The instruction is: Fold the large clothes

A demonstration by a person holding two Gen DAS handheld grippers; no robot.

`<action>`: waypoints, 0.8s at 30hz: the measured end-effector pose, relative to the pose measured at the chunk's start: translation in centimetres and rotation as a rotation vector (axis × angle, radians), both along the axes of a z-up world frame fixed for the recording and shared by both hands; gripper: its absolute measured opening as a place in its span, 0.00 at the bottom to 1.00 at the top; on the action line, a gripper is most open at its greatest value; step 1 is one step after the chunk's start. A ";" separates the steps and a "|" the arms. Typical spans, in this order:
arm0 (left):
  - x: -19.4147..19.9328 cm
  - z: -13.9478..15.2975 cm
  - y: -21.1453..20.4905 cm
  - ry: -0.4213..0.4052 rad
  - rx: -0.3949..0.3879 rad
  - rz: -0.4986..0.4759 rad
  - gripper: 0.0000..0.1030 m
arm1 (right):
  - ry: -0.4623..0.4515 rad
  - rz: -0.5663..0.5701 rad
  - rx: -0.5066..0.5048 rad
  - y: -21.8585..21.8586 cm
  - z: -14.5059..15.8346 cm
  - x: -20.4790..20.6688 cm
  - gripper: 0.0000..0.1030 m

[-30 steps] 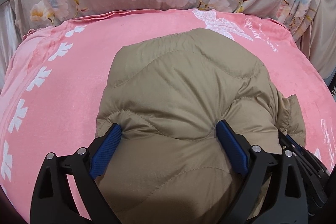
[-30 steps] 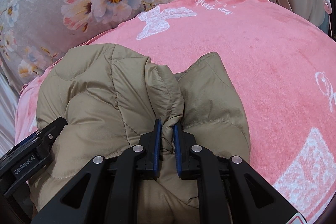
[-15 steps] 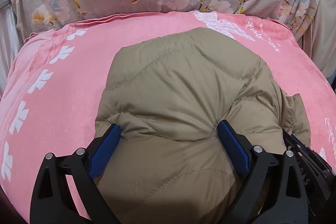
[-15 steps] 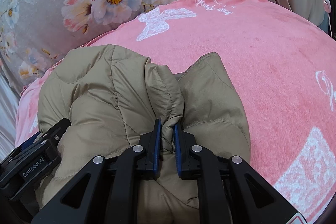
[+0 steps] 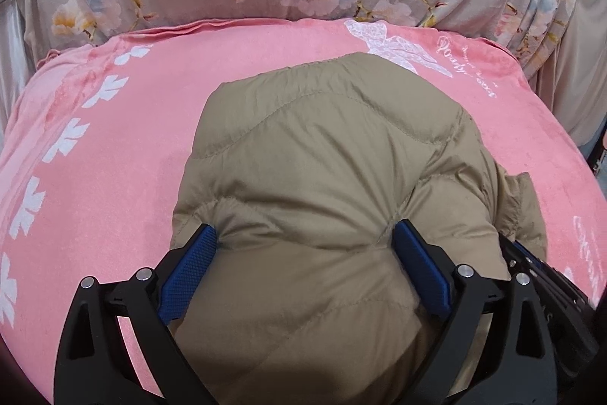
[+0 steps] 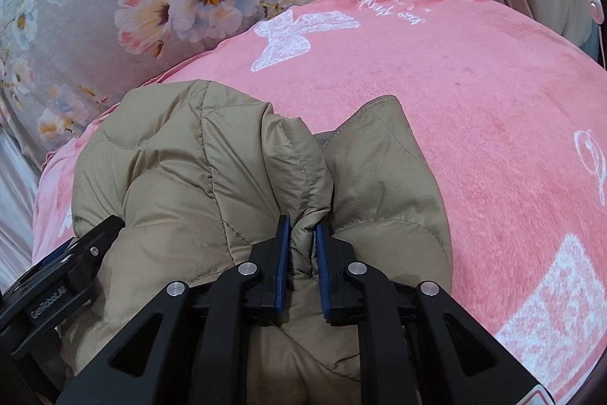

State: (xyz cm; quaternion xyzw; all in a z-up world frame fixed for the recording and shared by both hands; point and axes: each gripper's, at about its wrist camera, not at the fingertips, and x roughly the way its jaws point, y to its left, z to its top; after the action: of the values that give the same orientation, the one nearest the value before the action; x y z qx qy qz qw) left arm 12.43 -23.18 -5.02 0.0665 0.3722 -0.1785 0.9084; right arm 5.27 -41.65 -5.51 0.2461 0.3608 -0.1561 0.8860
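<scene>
Tan quilted jacket (image 5: 330,177) fills both your downward-tilted grippers: left gripper (image 5: 307,245) spread wide, pads pressing its bulk, right gripper (image 6: 303,234) at three o'clock, jaws easing open around a fold.

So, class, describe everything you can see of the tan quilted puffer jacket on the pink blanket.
The tan quilted puffer jacket is a padded, smooth, nylon-looking garment with wavy stitched channels, bundled into a rounded, folded mound. It lies on the pink plush blanket with white prints. The left tool straddles a wide bulge of it, blue pads pressing in on both sides. The right tool has a narrow pinch of its fabric between pads that are opening. A folded flap shows to the right of that pinch.
</scene>
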 end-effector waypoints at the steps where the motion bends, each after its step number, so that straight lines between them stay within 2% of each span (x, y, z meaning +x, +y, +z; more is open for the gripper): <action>1: -0.3 0.5 0.5 0.017 -0.005 -0.009 0.89 | 0.022 -0.004 0.015 -0.2 0.7 -0.3 0.14; 4: -2.4 2.2 2.8 0.051 -0.035 -0.031 0.89 | 0.003 -0.002 0.064 -0.1 3.2 -3.4 0.27; 7: -4.8 3.2 5.2 0.095 -0.058 -0.048 0.89 | -0.003 0.062 0.066 1.3 4.5 -6.7 0.33; 10: -7.1 2.6 6.7 0.138 -0.026 -0.049 0.89 | 0.012 0.092 0.069 2.5 4.2 -9.5 0.43; 15: -8.5 0.6 8.3 0.216 -0.056 -0.025 0.89 | 0.048 0.052 0.107 2.8 1.9 -11.5 0.46; 17: -8.7 -0.2 8.5 0.231 -0.061 -0.016 0.89 | 0.049 0.042 0.115 2.9 1.2 -11.5 0.35; 18: -8.7 -0.4 8.5 0.232 -0.061 -0.014 0.89 | 0.052 0.035 0.112 3.0 1.0 -11.6 0.15; 19: -8.7 -0.5 8.5 0.228 -0.053 -0.012 0.89 | 0.065 0.033 0.109 3.0 0.7 -11.5 0.09; 24: -9.3 -1.3 7.9 0.214 -0.020 -0.019 0.89 | 0.092 0.036 0.059 3.6 -0.3 -11.4 0.05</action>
State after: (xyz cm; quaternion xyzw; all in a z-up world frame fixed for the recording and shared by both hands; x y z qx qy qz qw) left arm 3.16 -15.28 -6.30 0.0416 0.4648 -0.1970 0.8622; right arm -6.16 -38.03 -5.77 0.2578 0.4101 -0.1406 0.8634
